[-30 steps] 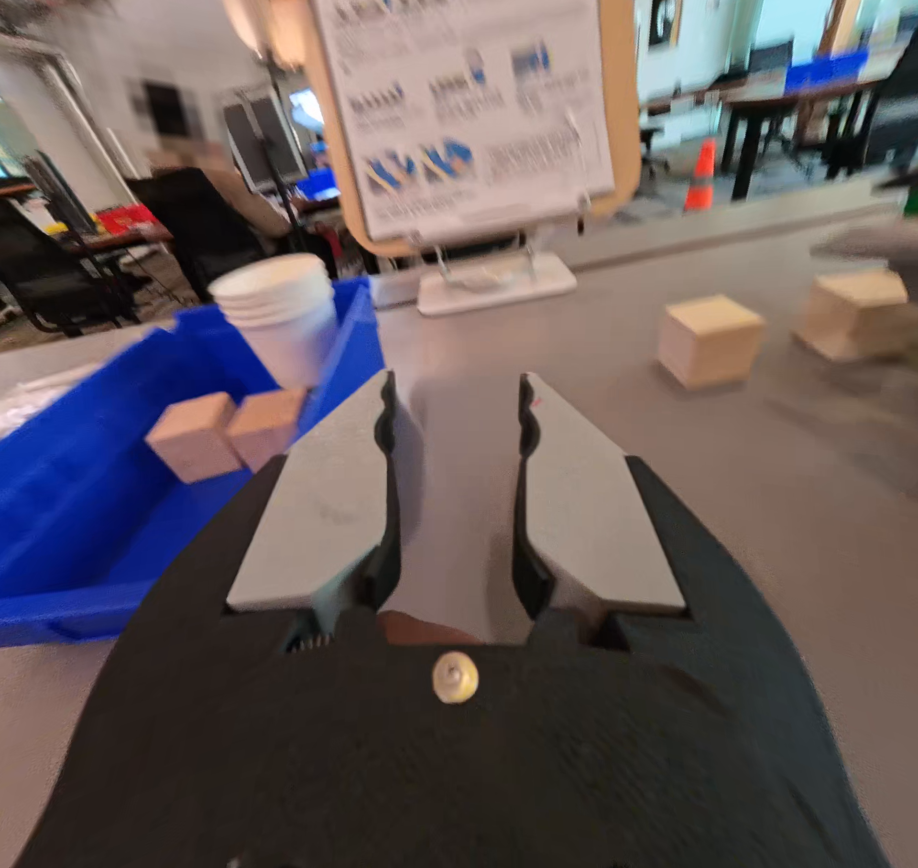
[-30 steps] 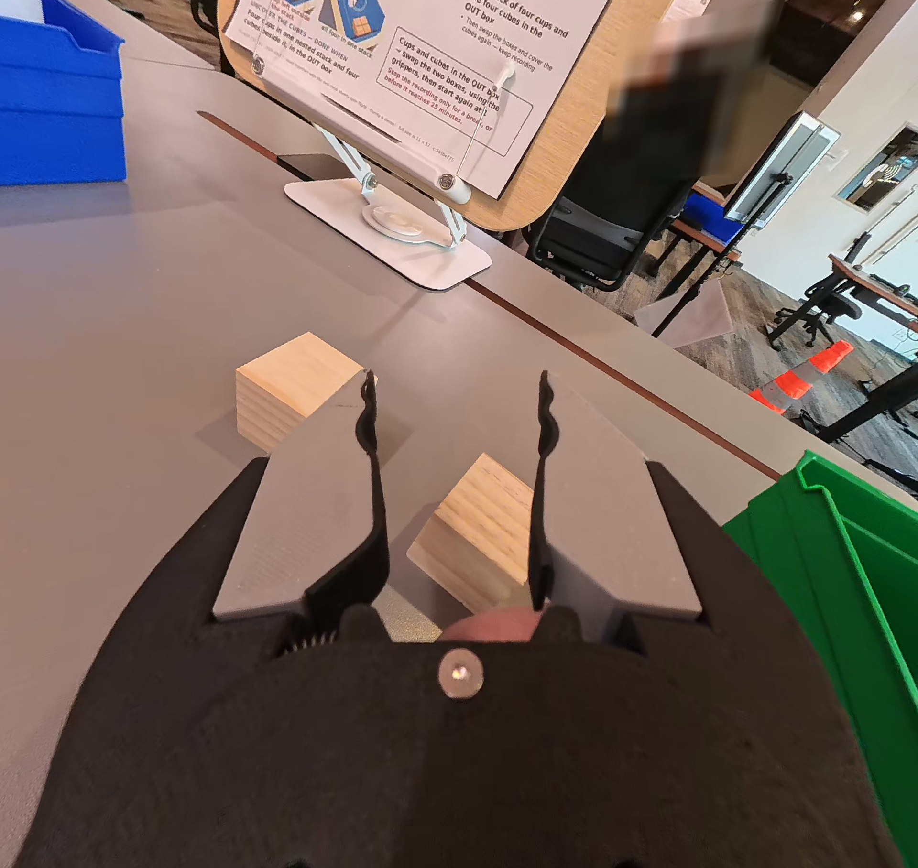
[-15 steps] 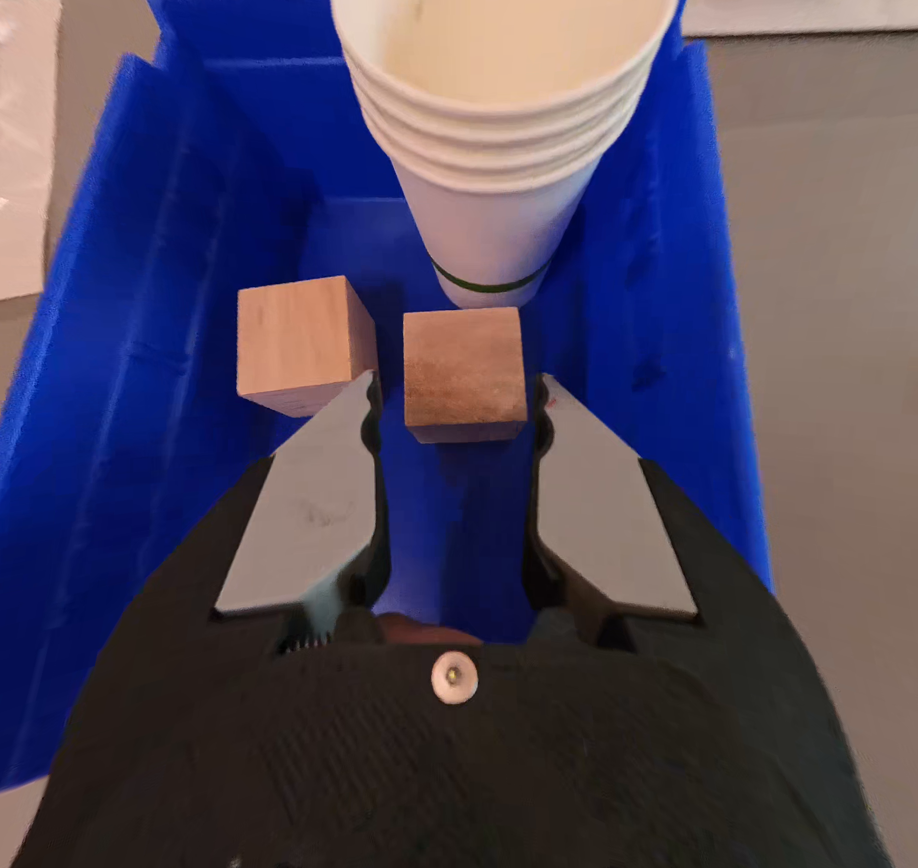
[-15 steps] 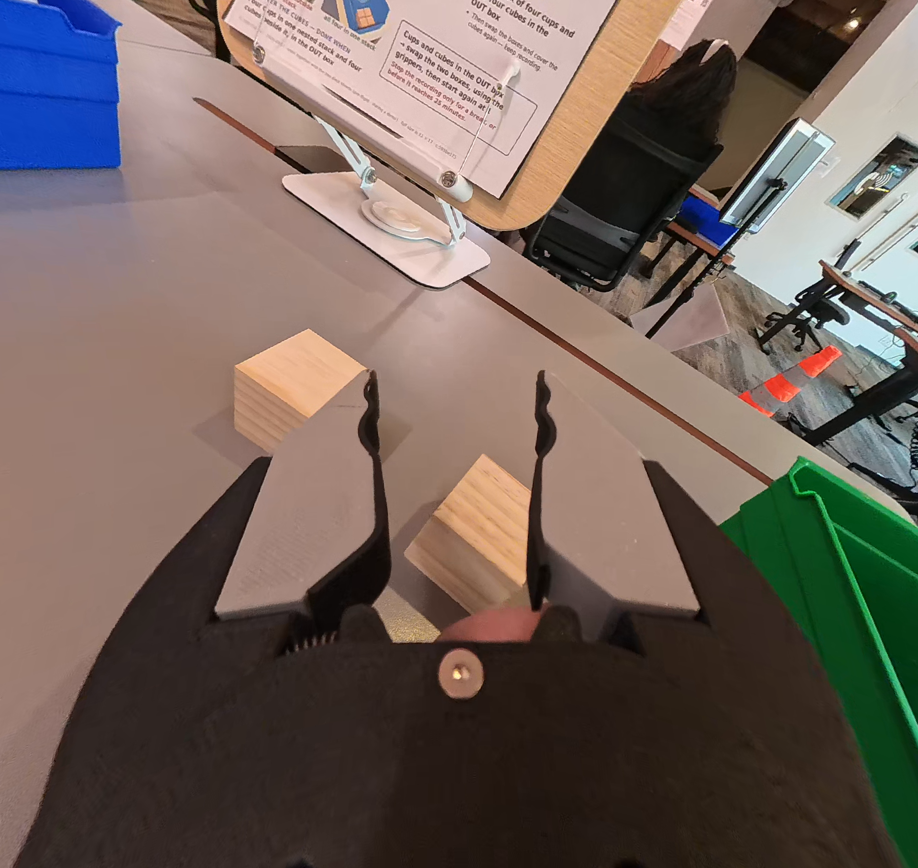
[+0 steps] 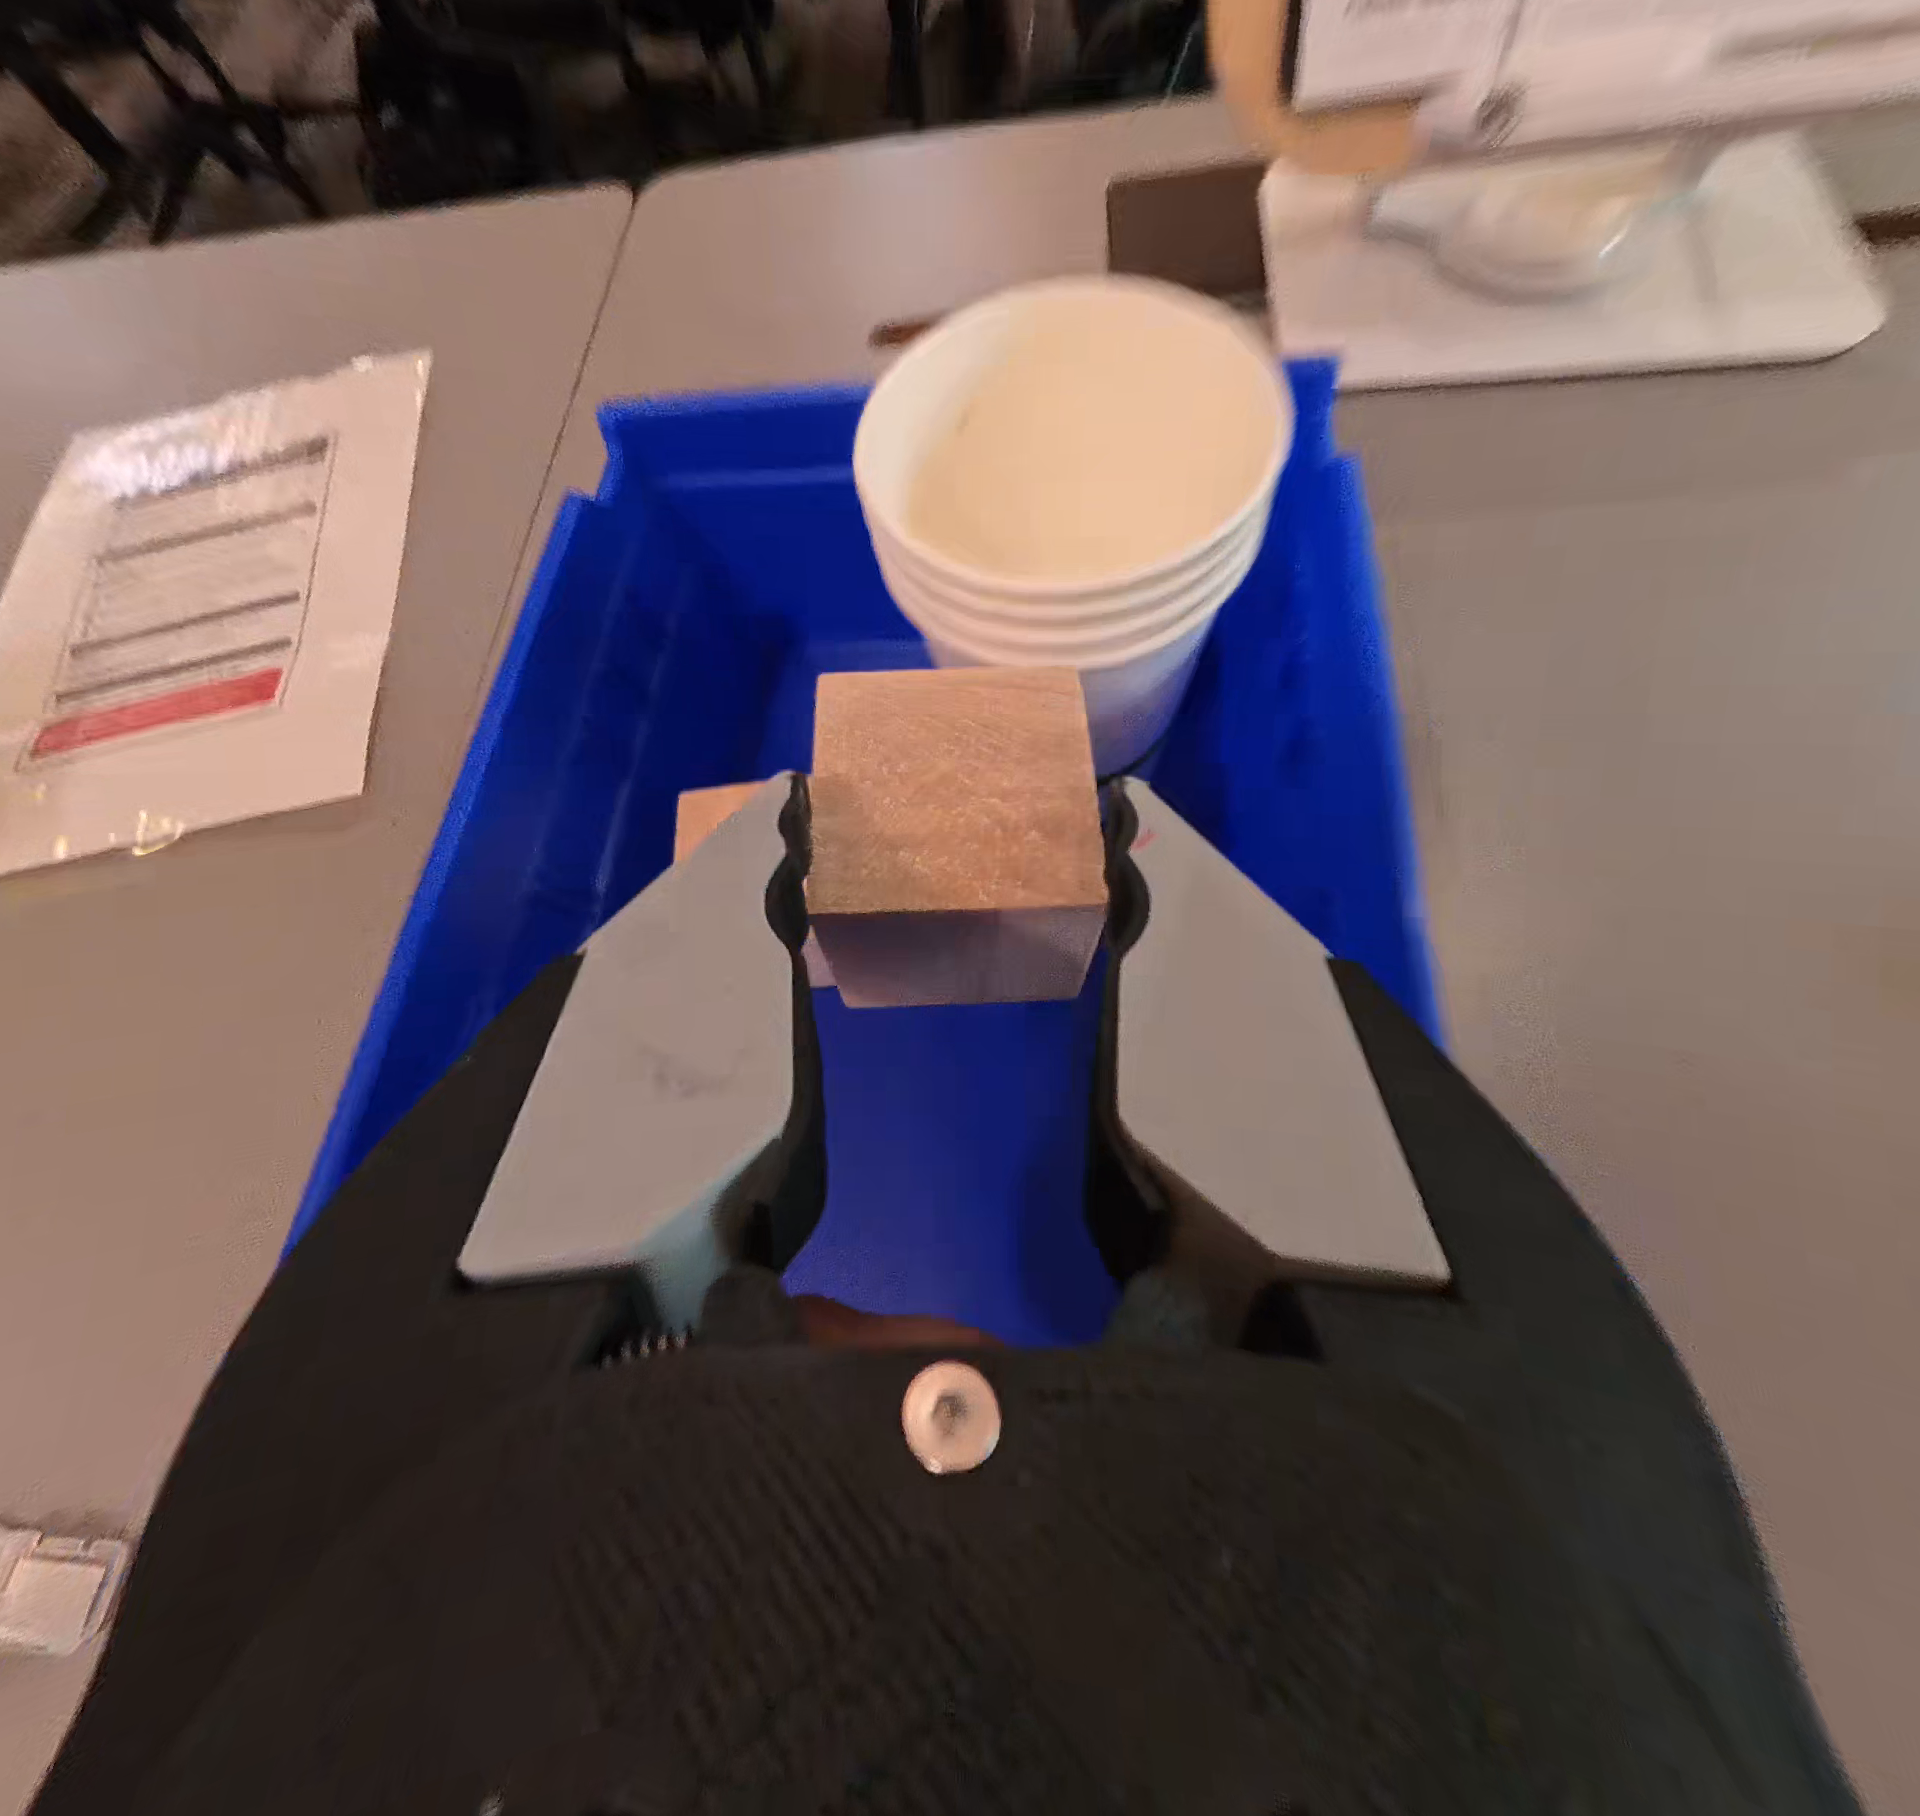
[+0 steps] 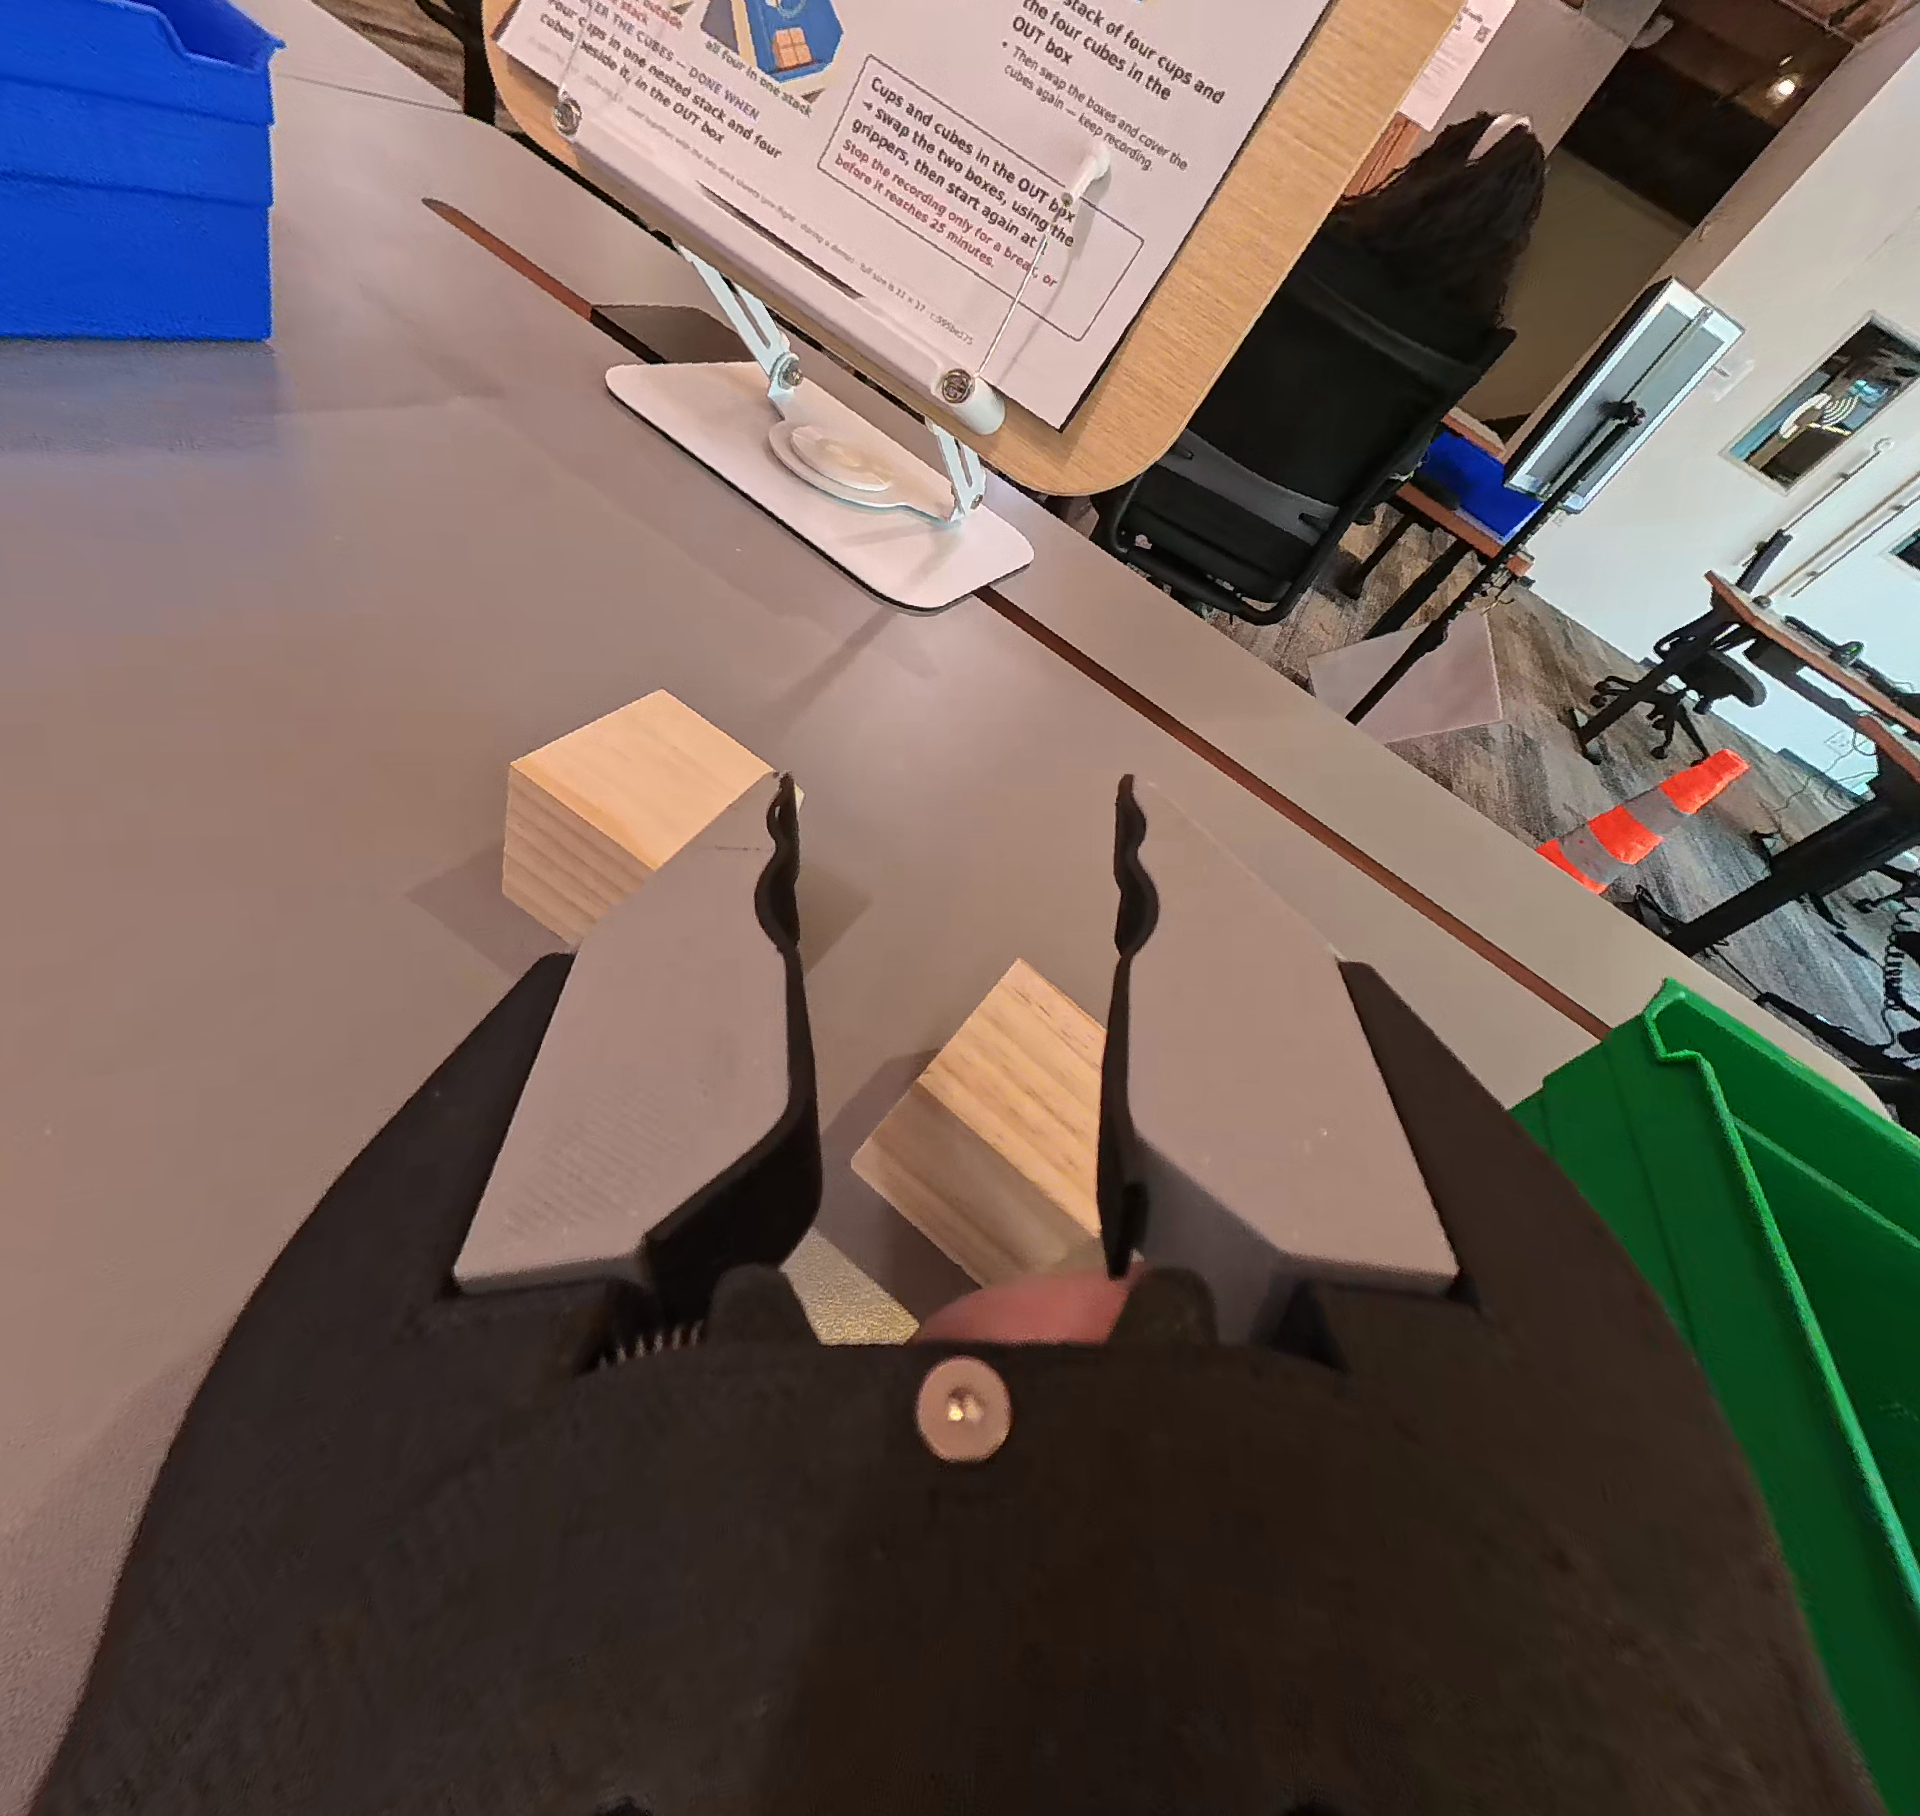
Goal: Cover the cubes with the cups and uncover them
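Observation:
In the left wrist view my left gripper (image 5: pixel 954 816) is shut on a brown wooden cube (image 5: pixel 951 862); both pads press its sides and it hangs above the floor of the blue bin (image 5: pixel 540 831). A second cube (image 5: pixel 712 816) lies in the bin, partly hidden behind the left finger. A stack of several nested white cups (image 5: pixel 1070 509) stands upright at the bin's far end. In the right wrist view my right gripper (image 6: pixel 951 810) is open and holds nothing, above the grey table. One pale cube (image 6: pixel 613 810) lies left of its fingertips. Another pale cube (image 6: pixel 997 1122) lies on the table below its jaws.
A green bin (image 6: pixel 1766 1247) stands at the right. The blue bin (image 6: pixel 125 156) shows at the far left of the right wrist view. An instruction board on a white stand (image 6: pixel 831 457) stands at the table's back edge. A laminated sheet (image 5: pixel 197 603) lies left of the blue bin.
My left gripper swung over the blue bin, came down around the right cube, closed on it and lifted it. My right gripper has stayed almost still, open.

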`<move>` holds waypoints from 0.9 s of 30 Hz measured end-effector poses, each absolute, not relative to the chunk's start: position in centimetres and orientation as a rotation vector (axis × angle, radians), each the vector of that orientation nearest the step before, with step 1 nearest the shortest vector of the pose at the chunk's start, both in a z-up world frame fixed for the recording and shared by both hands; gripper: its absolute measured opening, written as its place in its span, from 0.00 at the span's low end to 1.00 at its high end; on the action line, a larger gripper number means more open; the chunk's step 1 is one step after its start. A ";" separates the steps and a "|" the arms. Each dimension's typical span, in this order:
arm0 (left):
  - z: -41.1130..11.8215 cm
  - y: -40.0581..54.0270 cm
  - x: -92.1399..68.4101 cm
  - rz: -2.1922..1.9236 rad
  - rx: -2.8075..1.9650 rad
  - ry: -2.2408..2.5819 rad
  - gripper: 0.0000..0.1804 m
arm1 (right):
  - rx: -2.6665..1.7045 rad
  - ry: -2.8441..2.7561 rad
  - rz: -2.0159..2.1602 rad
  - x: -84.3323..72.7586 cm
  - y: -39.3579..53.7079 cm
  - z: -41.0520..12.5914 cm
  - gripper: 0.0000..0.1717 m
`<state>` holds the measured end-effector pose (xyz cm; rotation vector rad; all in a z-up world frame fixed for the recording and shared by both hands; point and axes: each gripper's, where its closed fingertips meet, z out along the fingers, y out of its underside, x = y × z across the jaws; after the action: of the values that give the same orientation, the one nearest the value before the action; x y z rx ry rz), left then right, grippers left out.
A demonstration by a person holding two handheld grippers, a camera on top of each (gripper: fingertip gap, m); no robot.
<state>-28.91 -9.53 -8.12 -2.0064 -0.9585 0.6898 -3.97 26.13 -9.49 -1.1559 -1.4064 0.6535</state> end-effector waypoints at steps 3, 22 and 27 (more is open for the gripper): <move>-4.2 -7.9 -26.0 0.659 -1.923 -0.858 0.31 | -1.154 -1.410 0.644 -4.0 26.1 -9.6 0.34; -16.4 12.9 -16.0 0.433 -1.966 -0.687 0.31 | -1.221 -1.324 0.653 -3.6 28.8 -8.8 0.33; -16.4 12.6 -15.5 0.437 -1.953 -0.716 0.31 | -1.270 -1.315 0.666 -3.5 29.8 -9.1 0.33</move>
<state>-15.47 12.62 -16.38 -1.9526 -0.7165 0.4370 -3.49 29.80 -9.12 -1.2700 -1.3153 0.6664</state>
